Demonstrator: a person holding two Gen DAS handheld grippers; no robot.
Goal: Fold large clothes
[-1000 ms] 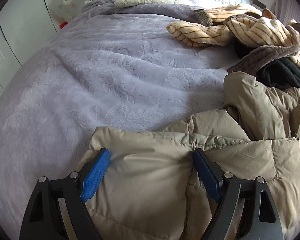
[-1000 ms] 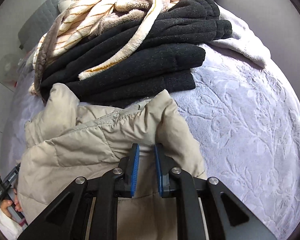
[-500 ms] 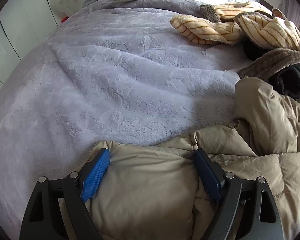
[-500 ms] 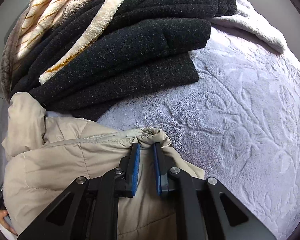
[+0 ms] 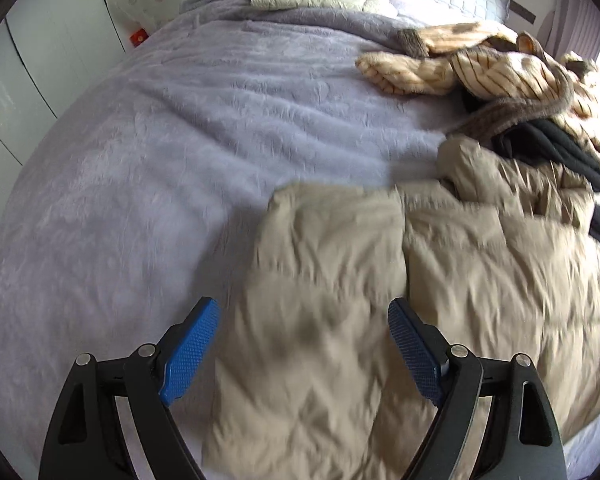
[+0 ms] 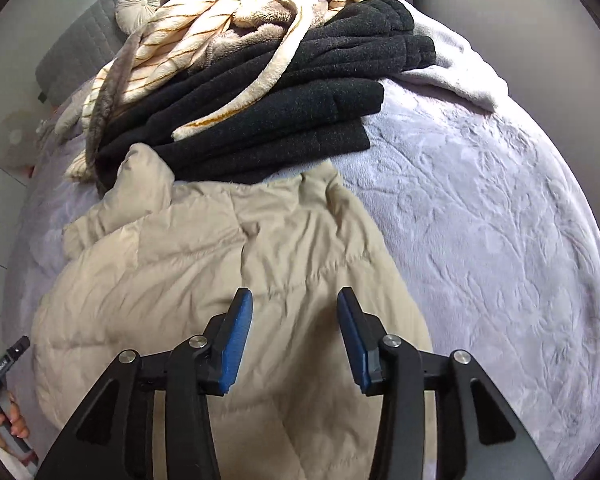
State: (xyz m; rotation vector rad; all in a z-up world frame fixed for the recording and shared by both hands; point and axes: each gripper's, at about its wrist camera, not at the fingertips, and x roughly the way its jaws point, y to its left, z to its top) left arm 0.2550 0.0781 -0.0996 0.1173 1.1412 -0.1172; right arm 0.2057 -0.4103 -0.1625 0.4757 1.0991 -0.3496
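beige puffer jacket (image 6: 228, 264) lies folded, creased & puffy on bed (image 6: 480, 220)

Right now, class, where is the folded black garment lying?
In the right wrist view the folded black garment lies on the lilac bedspread, just beyond the beige puffer jacket, with the striped cream fleece draped over it.

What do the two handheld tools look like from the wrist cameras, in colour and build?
Both match. The left tool has black plastic linkage arms with triangular cut-outs, round silver pivot pins, and flat blue textured pads. The right tool has the same black frame, silver pins and blue pads. No cables show on either.
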